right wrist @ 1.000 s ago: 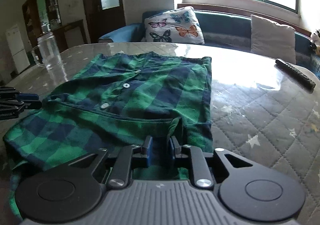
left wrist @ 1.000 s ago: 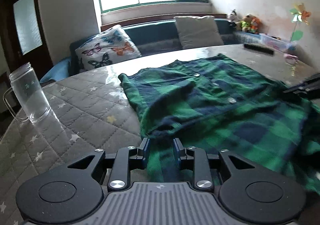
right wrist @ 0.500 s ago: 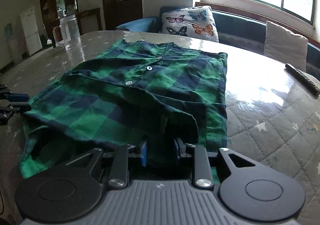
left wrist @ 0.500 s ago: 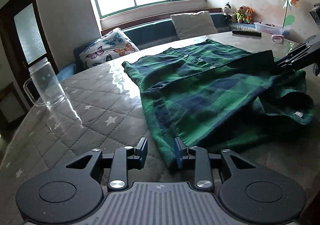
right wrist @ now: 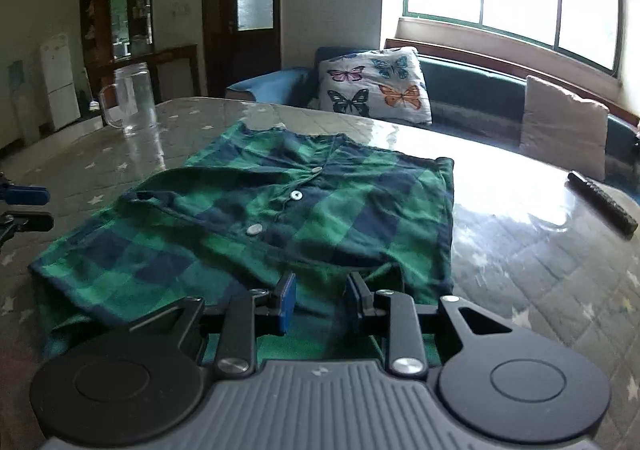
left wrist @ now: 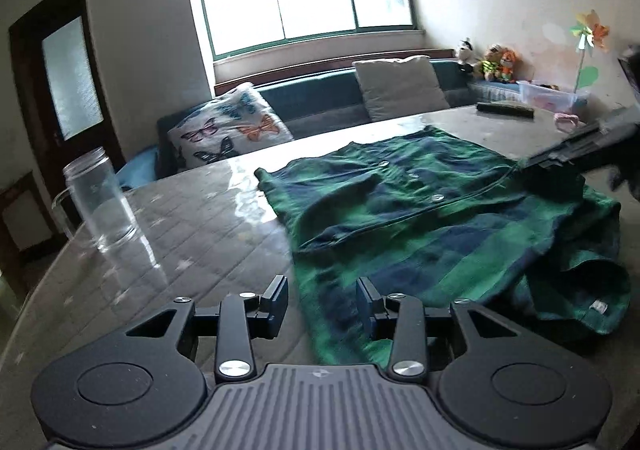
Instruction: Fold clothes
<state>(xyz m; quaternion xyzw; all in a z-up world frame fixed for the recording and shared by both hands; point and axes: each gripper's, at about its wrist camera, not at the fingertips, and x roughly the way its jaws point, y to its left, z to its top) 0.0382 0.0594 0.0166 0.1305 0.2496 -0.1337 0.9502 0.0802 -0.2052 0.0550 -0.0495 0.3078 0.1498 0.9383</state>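
Observation:
A green and navy plaid shirt lies on the table, buttons up, with its near part folded over; it also shows in the right wrist view. My left gripper is open at the shirt's near left edge, and cloth lies between and below its fingers, not pinched. My right gripper is open over the shirt's near edge, holding nothing. The right gripper also shows at the right of the left wrist view, and the left gripper at the left of the right wrist view.
The table has a grey quilted star cover under glossy plastic. A clear glass mug stands at its left, also in the right wrist view. A black remote lies at the right. A sofa with cushions is behind.
Both grippers opened and let go of the shirt, which now lies folded on the table. Both have drawn back and up a little from the cloth.

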